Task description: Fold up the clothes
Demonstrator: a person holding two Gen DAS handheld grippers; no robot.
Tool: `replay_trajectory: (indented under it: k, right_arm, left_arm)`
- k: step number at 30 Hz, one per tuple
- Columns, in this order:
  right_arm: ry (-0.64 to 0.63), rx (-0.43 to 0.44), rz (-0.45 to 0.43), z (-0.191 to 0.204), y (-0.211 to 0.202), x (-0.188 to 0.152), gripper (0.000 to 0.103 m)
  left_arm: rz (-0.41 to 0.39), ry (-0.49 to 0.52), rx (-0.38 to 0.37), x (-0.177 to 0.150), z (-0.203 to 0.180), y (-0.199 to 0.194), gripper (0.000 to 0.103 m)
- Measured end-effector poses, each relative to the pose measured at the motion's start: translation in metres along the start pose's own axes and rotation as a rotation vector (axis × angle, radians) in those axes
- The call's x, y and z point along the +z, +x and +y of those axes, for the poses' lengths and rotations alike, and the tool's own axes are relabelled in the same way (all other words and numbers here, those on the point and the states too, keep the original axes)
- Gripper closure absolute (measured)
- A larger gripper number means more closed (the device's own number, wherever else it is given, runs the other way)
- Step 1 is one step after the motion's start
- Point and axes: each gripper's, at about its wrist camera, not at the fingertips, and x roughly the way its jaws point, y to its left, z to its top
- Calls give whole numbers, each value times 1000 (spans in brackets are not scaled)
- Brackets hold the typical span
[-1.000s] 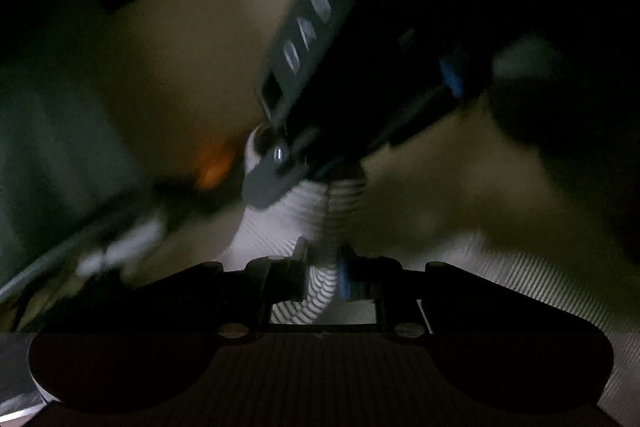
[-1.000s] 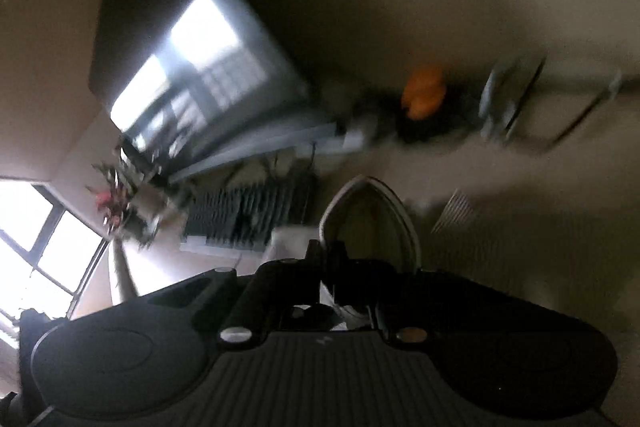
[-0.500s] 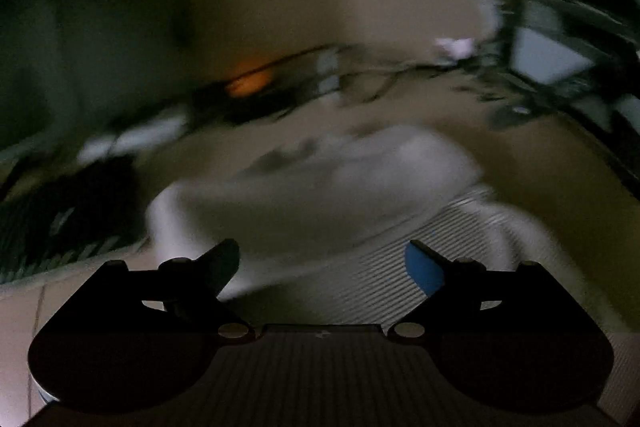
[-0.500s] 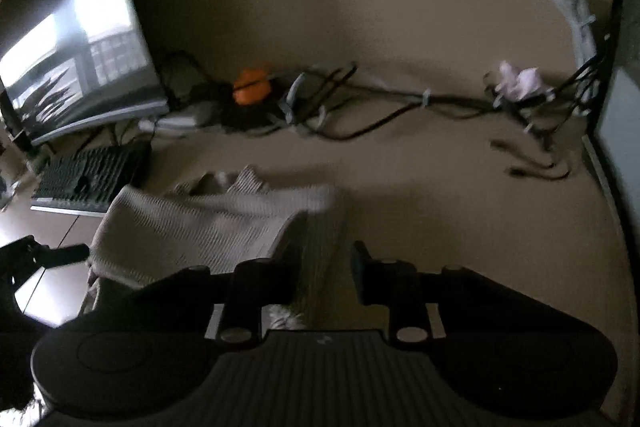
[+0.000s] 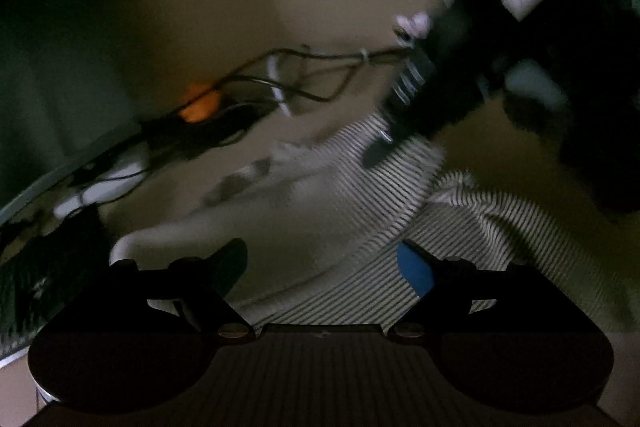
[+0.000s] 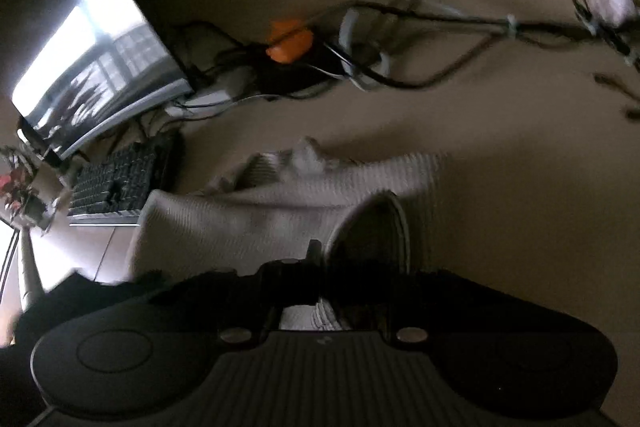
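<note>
Because the left gripper (image 5: 320,267) has its two fingers spread wide apart with nothing between them, only the right gripper (image 6: 320,279) has a hold on the striped top (image 6: 280,211), and that is where things could go wrong. The right gripper's fingers are squeezed together on a looped-up edge of the cloth, close to the camera. The rest of the top lies in a soft heap on the tan table (image 6: 500,207), in the near middle, partly doubled over. If the right gripper pulls too fast, I think the cloth could slide out of the pinch, or the whole heap could drag along and the fold would come out crooked. The left gripper hangs just above the near part of the top, so it could bump the cloth and spoil the fold too. The pictures are blurry, so I cannot tell where the sleeves are. Farther back on the left sit a dark keyboard (image 6: 116,183) and a bright screen (image 6: 96,63). Farther still, a messy bunch of cables (image 6: 400,67) runs across the table, with an orange thing (image 6: 290,45) in the middle. If the top gets swung too far, it could catch on those cables and tug them.
</note>
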Motion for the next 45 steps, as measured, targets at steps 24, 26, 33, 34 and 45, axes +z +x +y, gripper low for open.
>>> replay_trajectory:
  k: [24,26,33,34,45]
  right_arm:
    - [-266,-313,-78,-8,-9,-25,65]
    - [-268,-325,-112,-1,-18,-25,47]
    - [-234,-207,-163,31,-44,-43,13]
    - [-232,-187,-153,35,-41,-46,10]
    - [-195,-221,-65,46,-1,-56,0]
  left_arm:
    - [-21,-103,32,5,12,-4,6]
    - [33,-307,-26,-6,42,-4,6]
    - [92,-666,-144,-23,93,-12,3]
    - [101,-656,-144,-24,91,-14,3]
    - [154,-604,-161,-42,94,-20,3]
